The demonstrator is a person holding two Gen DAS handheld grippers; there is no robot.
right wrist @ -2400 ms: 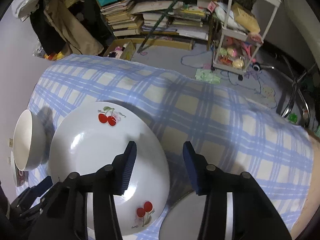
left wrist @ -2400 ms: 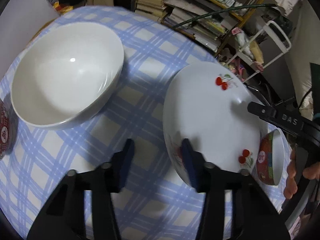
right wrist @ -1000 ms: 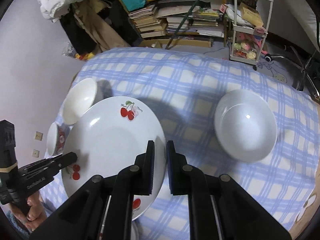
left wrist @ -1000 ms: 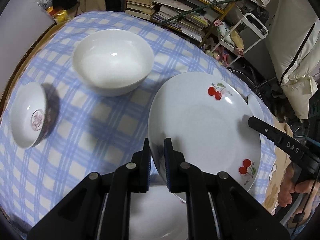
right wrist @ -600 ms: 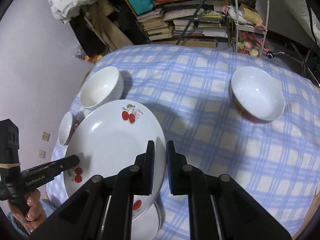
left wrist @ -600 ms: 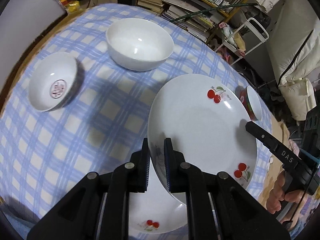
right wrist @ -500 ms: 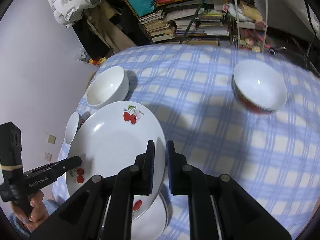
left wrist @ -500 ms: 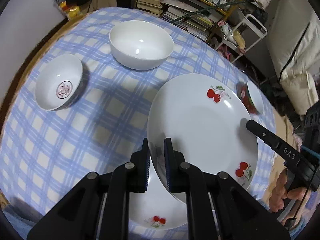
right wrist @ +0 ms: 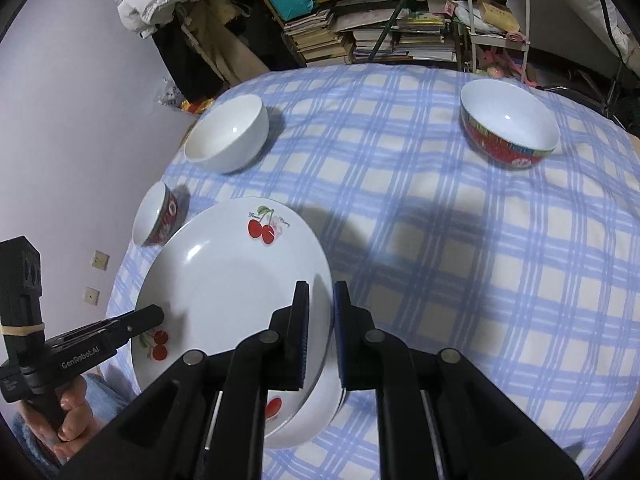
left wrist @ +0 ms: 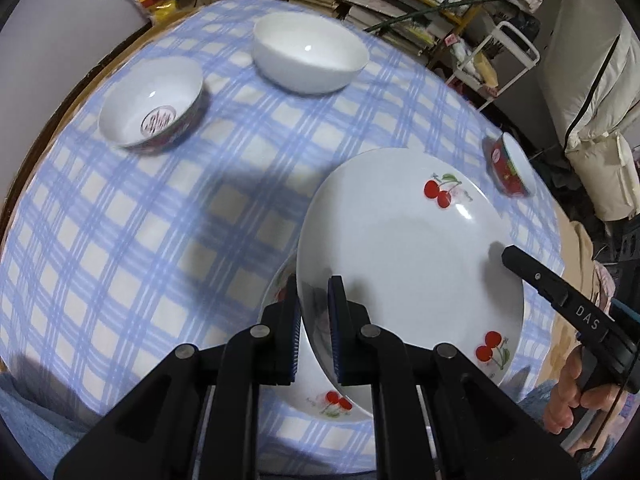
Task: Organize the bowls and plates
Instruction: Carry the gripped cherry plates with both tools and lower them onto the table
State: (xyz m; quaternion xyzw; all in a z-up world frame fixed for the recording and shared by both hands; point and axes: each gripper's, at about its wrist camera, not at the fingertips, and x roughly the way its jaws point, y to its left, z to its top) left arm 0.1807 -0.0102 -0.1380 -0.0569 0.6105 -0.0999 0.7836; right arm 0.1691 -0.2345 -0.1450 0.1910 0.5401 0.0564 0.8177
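A white cherry plate (left wrist: pixel 400 248) (right wrist: pixel 232 288) is held up over the table by both grippers. My left gripper (left wrist: pixel 314 332) is shut on its near-left rim; my right gripper (right wrist: pixel 320 332) is shut on the opposite rim. Just below it a second cherry plate (left wrist: pixel 320 400) (right wrist: pixel 316 412) lies on the blue checked tablecloth (left wrist: pixel 120 240). A plain white bowl (left wrist: pixel 310 58) (right wrist: pixel 226 132) and a small red-patterned bowl (left wrist: pixel 154 110) (right wrist: pixel 156 216) stand at the left side. Another red bowl (right wrist: pixel 508 132) (left wrist: pixel 508 164) stands at the right.
The round table's edge (left wrist: pixel 80 88) curves along the left by a wall. Bookshelves (right wrist: pixel 380 20) and a white cart (left wrist: pixel 496 56) stand beyond the far side. A person's hands hold the gripper handles at the near edge.
Both grippers closed on the cherry plate and lifted it off the table. They carried it toward the near edge, where it now hangs just above the second cherry plate.
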